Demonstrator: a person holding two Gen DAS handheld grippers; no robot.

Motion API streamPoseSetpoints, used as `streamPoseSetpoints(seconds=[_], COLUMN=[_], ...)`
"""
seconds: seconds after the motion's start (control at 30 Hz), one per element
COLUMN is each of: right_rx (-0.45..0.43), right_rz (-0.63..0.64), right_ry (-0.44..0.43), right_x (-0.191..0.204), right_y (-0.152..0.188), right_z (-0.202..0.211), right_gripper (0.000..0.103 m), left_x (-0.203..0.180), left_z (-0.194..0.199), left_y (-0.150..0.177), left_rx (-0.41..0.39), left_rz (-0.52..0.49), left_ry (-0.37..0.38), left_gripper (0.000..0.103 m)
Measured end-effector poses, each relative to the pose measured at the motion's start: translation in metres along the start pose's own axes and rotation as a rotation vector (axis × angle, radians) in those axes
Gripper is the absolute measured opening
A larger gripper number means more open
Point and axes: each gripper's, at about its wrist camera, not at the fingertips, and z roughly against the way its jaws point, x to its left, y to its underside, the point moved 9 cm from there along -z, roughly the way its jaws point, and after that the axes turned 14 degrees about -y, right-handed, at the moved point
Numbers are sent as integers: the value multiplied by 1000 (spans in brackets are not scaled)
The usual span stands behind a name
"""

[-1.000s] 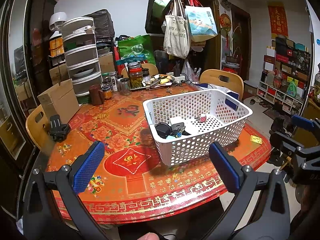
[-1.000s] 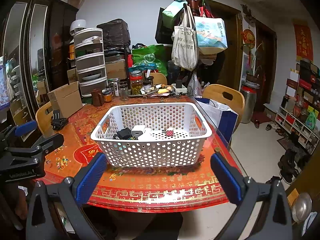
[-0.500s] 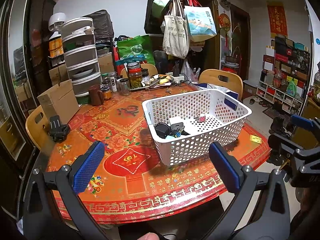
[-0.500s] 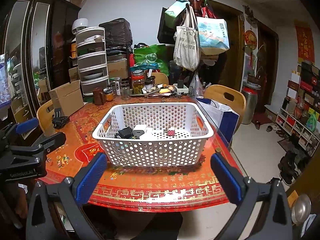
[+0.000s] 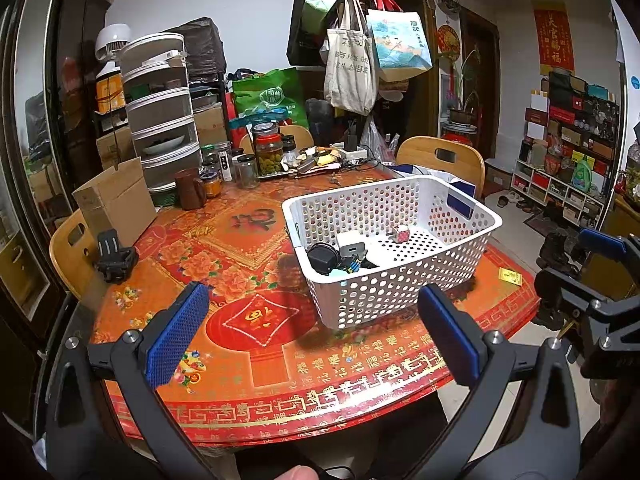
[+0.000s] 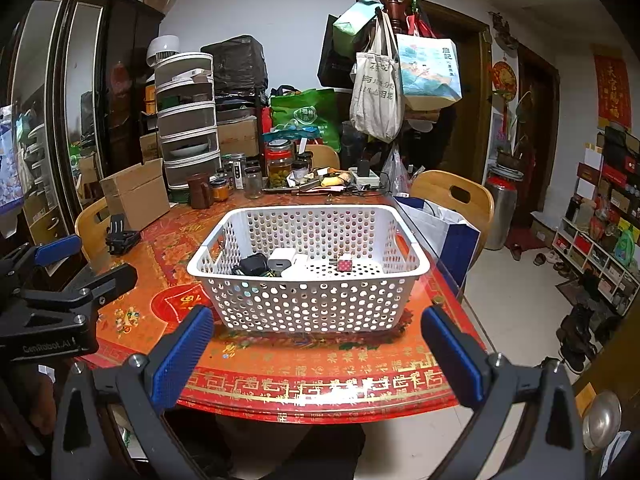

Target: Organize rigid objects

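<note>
A white perforated basket (image 5: 400,292) stands on the red patterned table (image 5: 240,344); it also shows in the right wrist view (image 6: 312,304). Inside lie a black round item (image 5: 323,258), a white charger block (image 5: 351,245), and a small red-and-white cube (image 5: 401,233). My left gripper (image 5: 312,340) is open and empty, held back over the table's near edge, left of the basket. My right gripper (image 6: 316,356) is open and empty, just in front of the basket. Each gripper shows at the edge of the other's view.
A black clip-like holder (image 5: 114,258) lies at the table's left edge by a cardboard box (image 5: 116,200). Jars and a brown mug (image 5: 190,188) crowd the far side. Wooden chairs (image 5: 444,160) ring the table. A small yellow packet (image 5: 510,278) lies at right.
Both grippers have drifted slightly; the right wrist view has pulled back a little from the basket. Nothing was picked up or let go.
</note>
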Motion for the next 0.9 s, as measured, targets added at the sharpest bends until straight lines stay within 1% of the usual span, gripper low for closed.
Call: streamPoseSetpoints(seconds=[0.63, 0.9], right_rx=[5, 7], right_rz=[3, 7], right_ry=[-1, -3], right_x=[3, 4], right_y=[2, 4], right_z=[-1, -3], right_gripper=[103, 103], left_x=[1, 3], left_z=[0, 7], left_y=[4, 5], left_rx=[-3, -26], left_rz=[-7, -25], left_ry=[1, -4], left_gripper=[103, 103])
